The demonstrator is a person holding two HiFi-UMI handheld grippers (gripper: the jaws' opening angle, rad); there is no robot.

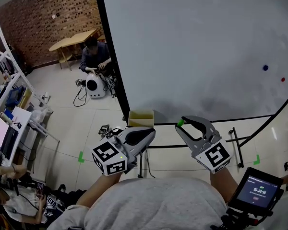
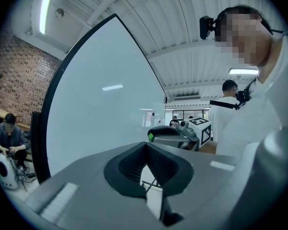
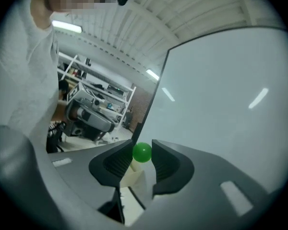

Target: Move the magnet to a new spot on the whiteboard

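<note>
Right gripper view, green magnet [image 3: 142, 153] pinched by right gripper [image 3: 142, 147] fingers, left gripper [image 2: 146, 147] fingers together, head view alone, blue magnet [image 1: 265, 67].

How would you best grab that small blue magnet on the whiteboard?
Probably by its round sides, coming straight at the whiteboard face. The blue magnet sits against the board, so only its sides stand out to pinch. The right gripper holds the green magnet that way, a jaw on each side.
</note>
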